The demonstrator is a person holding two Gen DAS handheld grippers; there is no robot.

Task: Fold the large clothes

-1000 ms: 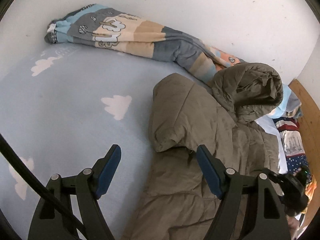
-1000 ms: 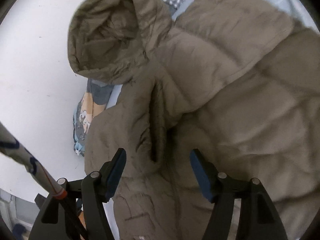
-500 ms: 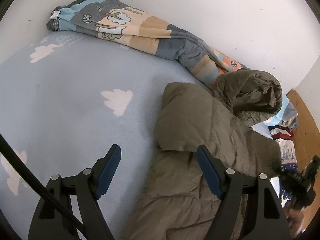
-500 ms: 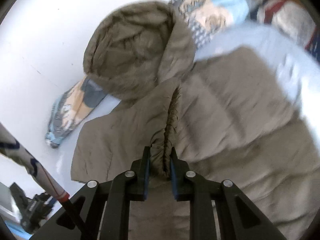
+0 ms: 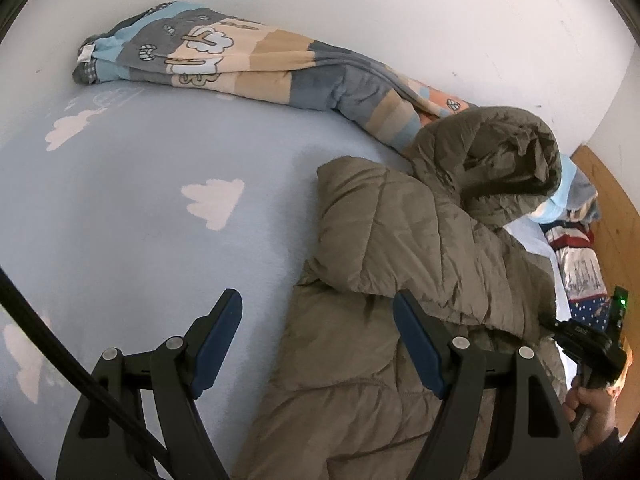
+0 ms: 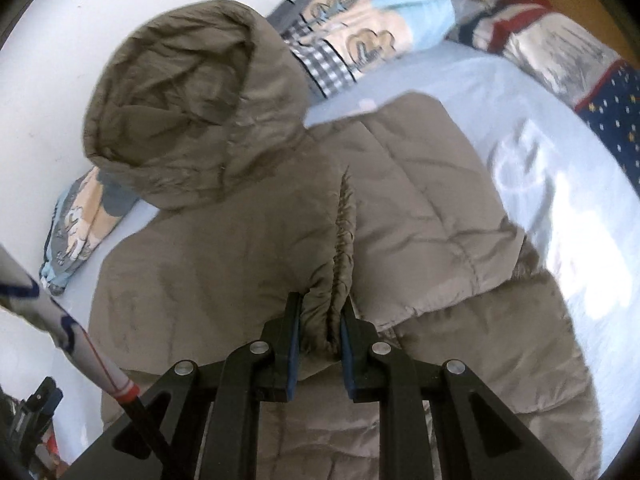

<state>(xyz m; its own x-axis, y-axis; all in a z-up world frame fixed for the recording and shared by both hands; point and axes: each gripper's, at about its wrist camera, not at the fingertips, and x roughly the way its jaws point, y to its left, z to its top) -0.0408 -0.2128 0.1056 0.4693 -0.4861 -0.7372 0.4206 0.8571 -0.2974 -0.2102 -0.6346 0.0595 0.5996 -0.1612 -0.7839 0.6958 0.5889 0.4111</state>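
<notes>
Black claw (image 5: 316, 344), blue pads (image 5: 218, 340), silver screws.

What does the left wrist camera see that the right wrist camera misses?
Only the left wrist view shows the open left gripper above the cloud-print sheet, and a hand holding the other tool.

Only the right wrist view shows the right gripper pinching a fold of the jacket.

Both show the olive hooded jacket, the rolled patterned blanket by the wall and the light blue sheet.
</notes>
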